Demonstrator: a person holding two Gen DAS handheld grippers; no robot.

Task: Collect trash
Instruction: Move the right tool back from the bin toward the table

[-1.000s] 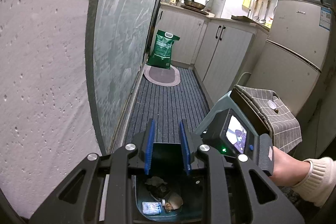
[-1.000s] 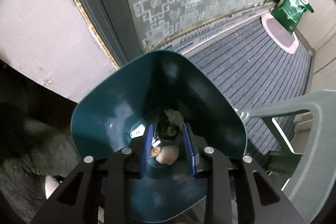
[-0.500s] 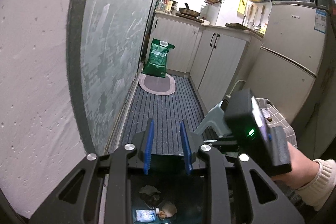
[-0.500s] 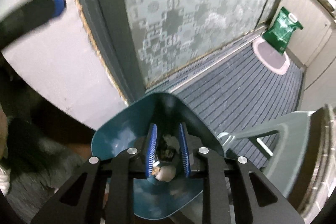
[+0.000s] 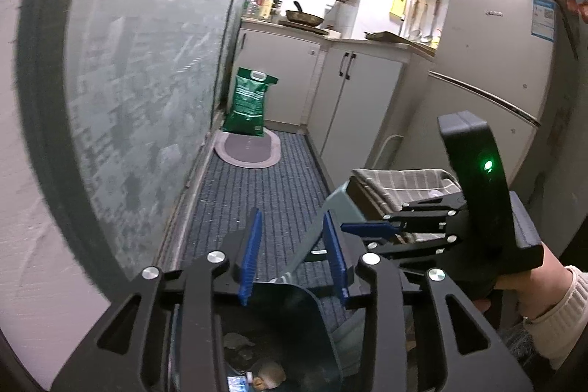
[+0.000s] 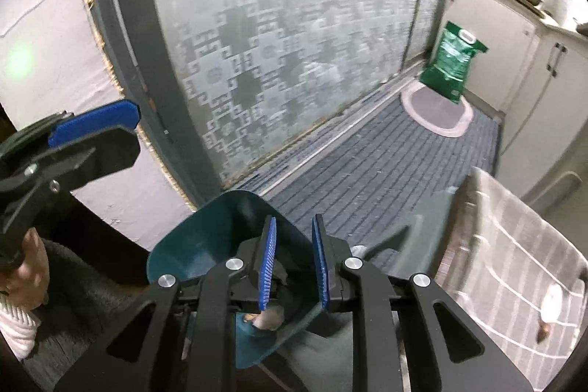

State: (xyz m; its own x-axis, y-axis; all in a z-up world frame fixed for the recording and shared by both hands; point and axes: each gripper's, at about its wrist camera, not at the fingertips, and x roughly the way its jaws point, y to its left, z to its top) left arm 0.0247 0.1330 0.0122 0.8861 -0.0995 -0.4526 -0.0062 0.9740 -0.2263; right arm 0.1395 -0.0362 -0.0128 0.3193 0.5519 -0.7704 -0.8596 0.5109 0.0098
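Compared with one second earlier, the right gripper (image 6: 294,226) is seen lifted out of the bin (image 6: 205,245), which now fills less of the right wrist view. Its jaws have just been closing, and a narrow gap is left between the blue pads with nothing clamped in it. The jaws of the left gripper (image 5: 292,223) have just been opening; they stand apart, and only floor is seen between them. More of the kitchen is taken in by the left wrist view than before. The right gripper is pitched steeply down over the bin and is held by the right hand (image 5: 525,281), cuffed in a cream knit sleeve; in the left wrist view it is shown side-on, in front of a chair (image 5: 404,182) draped with a checked cloth. The left gripper is tilted more shallowly along the floor, its hand (image 6: 25,278) visible at the left edge of the right wrist view. The bin is teal, smooth and scoop-shaped, and lies below both grippers beside the frosted glass door (image 6: 275,43); what carries it cannot be told. The trash (image 5: 257,370), a few dark scraps, a pale lump and a small bluish wrapper, lies at the bottom of the bin.
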